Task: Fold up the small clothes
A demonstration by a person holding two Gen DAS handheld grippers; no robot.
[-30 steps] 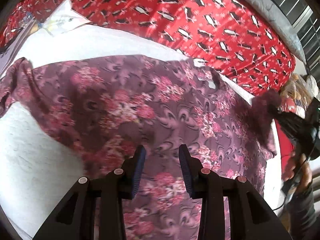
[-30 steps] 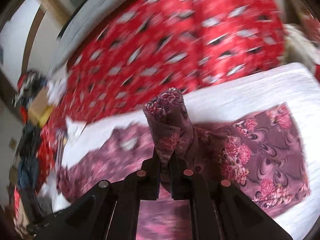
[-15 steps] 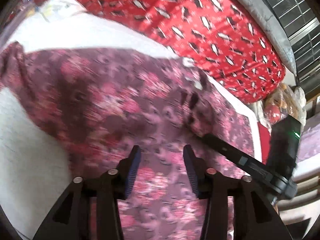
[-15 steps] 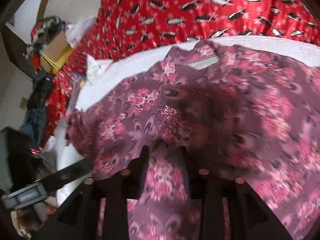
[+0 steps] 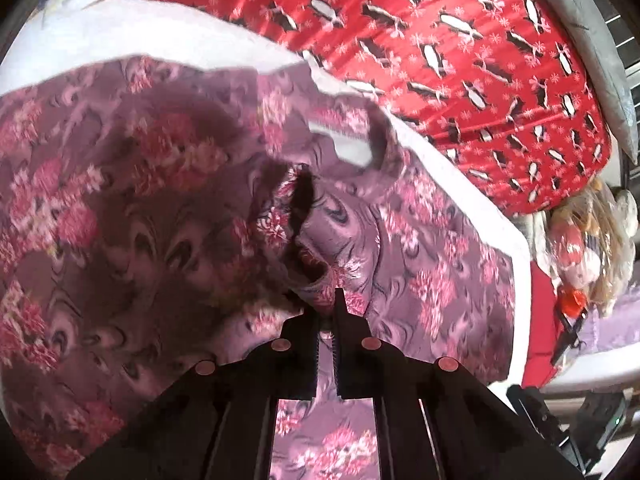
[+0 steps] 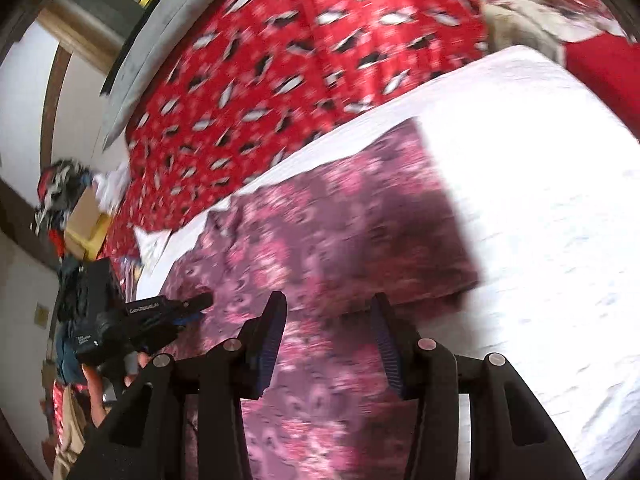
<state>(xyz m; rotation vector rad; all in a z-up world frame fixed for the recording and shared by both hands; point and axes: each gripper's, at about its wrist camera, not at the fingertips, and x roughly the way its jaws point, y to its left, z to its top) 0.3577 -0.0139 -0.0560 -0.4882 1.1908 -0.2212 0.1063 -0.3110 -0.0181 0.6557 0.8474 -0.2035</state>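
Jaws: left gripper clenched on floral garment; right gripper opening, empty, over white bedspread

The left gripper is matte black, with two angular arms ending in flat fingers whose inner faces are toothed. Four round copper-coloured screws sit across its frame. In the right wrist view its body shows at lower left as a black block with white lettering.

The right gripper has the same black frame with four silvery screws; its fingers carry ribbed blue pads.

A hand at lower left wears nothing visible.
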